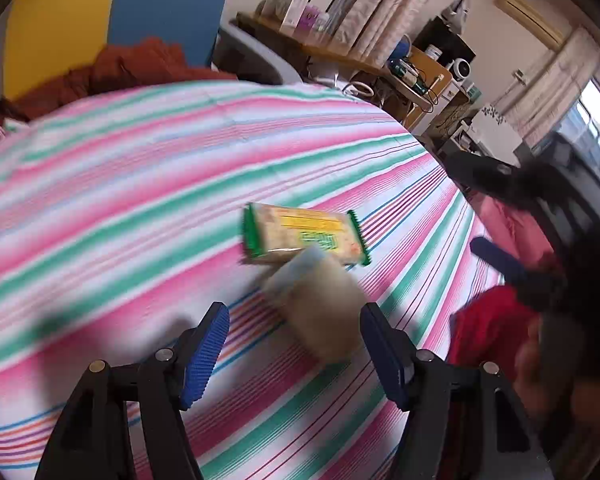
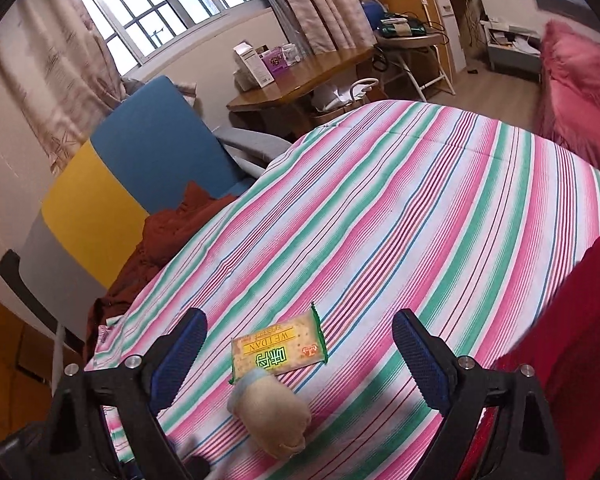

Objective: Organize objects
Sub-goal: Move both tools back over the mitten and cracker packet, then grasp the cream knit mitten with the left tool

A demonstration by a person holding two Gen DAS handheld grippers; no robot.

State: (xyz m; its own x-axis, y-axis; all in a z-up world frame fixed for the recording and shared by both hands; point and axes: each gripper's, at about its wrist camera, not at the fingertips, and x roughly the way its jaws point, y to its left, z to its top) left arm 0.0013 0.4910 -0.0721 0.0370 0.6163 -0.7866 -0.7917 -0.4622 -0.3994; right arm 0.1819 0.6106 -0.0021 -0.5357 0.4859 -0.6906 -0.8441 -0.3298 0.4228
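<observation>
Black hand-held gripper arms with blue ribbed pads fill the bottom of both wrist views; left hand-held gripper [image 1: 294,344] jaws apart, nothing pressed between the pads, right hand-held gripper [image 2: 300,356] jaws wide apart, also empty. Beige soft plush roll with a pale blue end [image 2: 270,414] lies on the bed's pink, green and white striped cover [image 2: 380,220], just ahead of both grippers, blurred in the left view [image 1: 320,304]. Yellow flat cracker packet with green crimped ends [image 2: 278,350] lies flat on the cover, touching or just beside the plush's blue end [image 1: 304,236]. Nothing stands between grippers and these two. Rust-brown crumpled cloth [image 2: 164,236] at the bed's far edge, blue and yellow panel [image 2: 140,160] behind it. Wooden counter [image 2: 300,80] under the window carries small white and purple boxes [image 2: 262,62]; contents can't be told. Pink fluffy pillow [image 2: 580,80] at the bed's right, red fabric [image 2: 572,340] near the right gripper
</observation>
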